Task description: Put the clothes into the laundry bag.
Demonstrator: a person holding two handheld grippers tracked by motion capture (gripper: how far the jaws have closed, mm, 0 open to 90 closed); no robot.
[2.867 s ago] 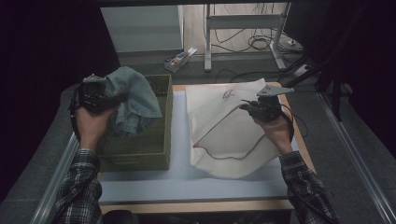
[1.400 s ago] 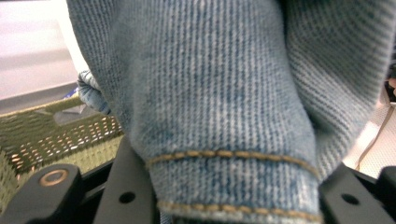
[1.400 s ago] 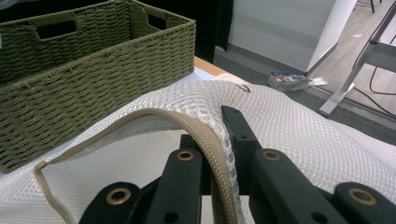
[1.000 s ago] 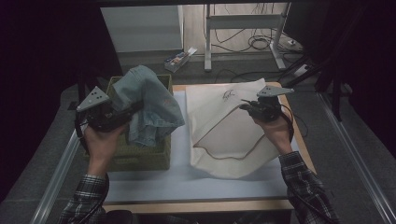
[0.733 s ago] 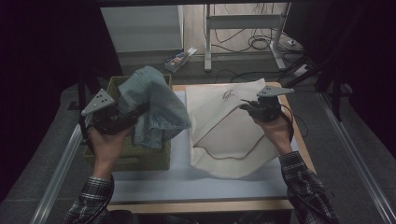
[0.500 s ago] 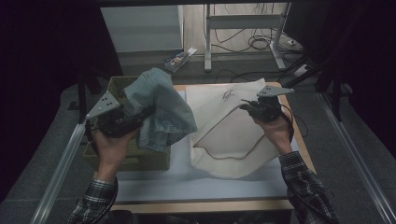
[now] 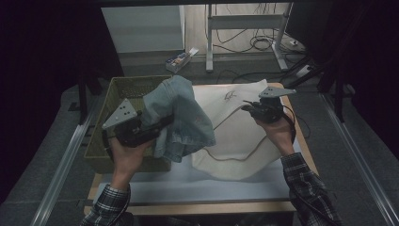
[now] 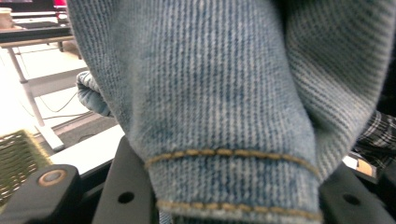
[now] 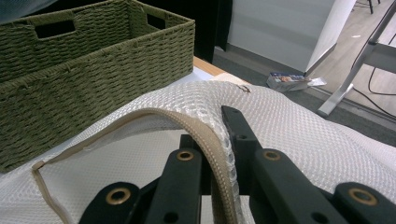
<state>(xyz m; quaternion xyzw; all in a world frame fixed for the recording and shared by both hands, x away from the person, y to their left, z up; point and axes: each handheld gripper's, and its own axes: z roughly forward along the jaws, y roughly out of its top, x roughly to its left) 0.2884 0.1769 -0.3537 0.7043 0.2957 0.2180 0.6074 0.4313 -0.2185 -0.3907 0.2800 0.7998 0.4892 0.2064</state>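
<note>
1. High view, lower left of the frame: the left gripper (image 7: 157,127) clamps the denim garment (image 7: 181,117), hanging over the basket (image 7: 129,87) edge at centre.
2. Centre right: the right gripper (image 7: 248,107) pinches the mesh bag (image 7: 235,141) rim, lifted.
3. Upper centre: a small box (image 7: 180,60) lies on the floor.

One table (image 7: 197,186) holds one green woven basket (image 7: 123,89) and one white mesh laundry bag (image 7: 240,136). One piece of blue denim clothing (image 7: 181,117) is in the air. Two hand-held grippers are present: one left gripper (image 7: 162,125) and one right gripper (image 7: 249,107), each with one grey three-cornered plate. One small box (image 7: 179,59) lies on the floor beyond.
</note>
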